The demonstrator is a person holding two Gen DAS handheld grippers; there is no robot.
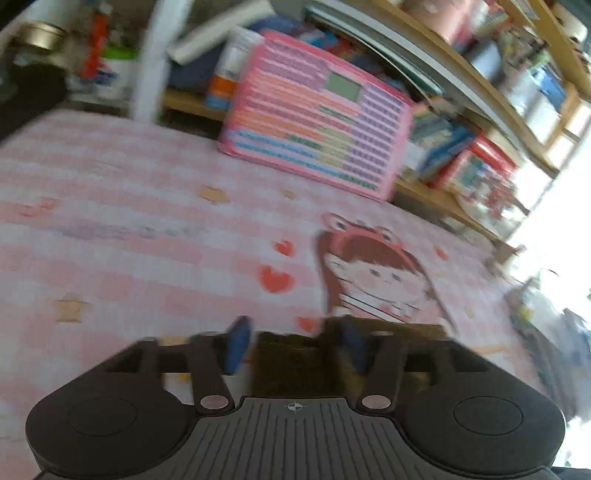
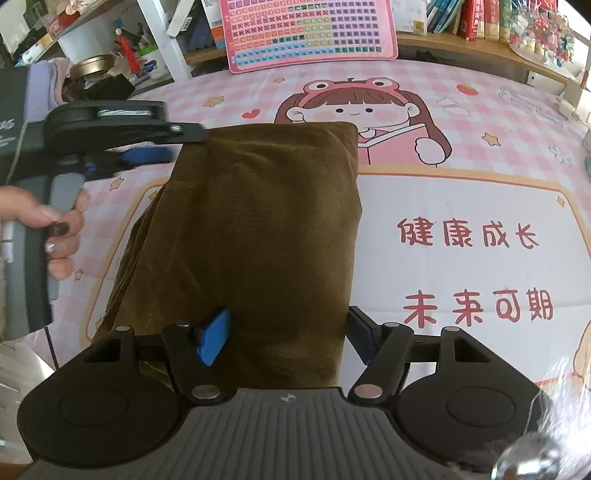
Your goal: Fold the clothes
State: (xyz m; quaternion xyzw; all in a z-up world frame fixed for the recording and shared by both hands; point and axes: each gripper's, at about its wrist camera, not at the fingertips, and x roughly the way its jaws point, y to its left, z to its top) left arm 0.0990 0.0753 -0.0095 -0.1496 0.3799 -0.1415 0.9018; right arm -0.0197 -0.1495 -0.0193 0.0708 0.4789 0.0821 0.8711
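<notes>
Both grippers are at an olive-brown folded garment [image 2: 258,229] lying on a pink checked bedsheet [image 2: 461,229] printed with a cartoon girl and red Chinese characters. Right gripper [image 2: 284,336], at the garment's near end, has its blue-padded fingers [image 2: 212,336] spread wide, one on top of the cloth and the other off its right side, gripping nothing. Left gripper [image 2: 173,146], held by a hand [image 2: 55,229] with painted nails, reaches in from the left to the garment's far left corner; its own blurred view shows brown cloth between its blue pads [image 1: 238,343], which stand somewhat apart, so whether it is pinching the fabric cannot be told. The garment looks like soft corduroy or velvet, already doubled into a thick upright rectangle, with looser layers spilling out along its left edge. It sits toward the middle of the bed, below the cartoon face. Folding seems well along, likely at a final fold or tidying step. Next would be securing both ends and keeping the layers aligned. A pink chart board [image 2: 310,33] leans on shelves at the bed's far edge.
</notes>
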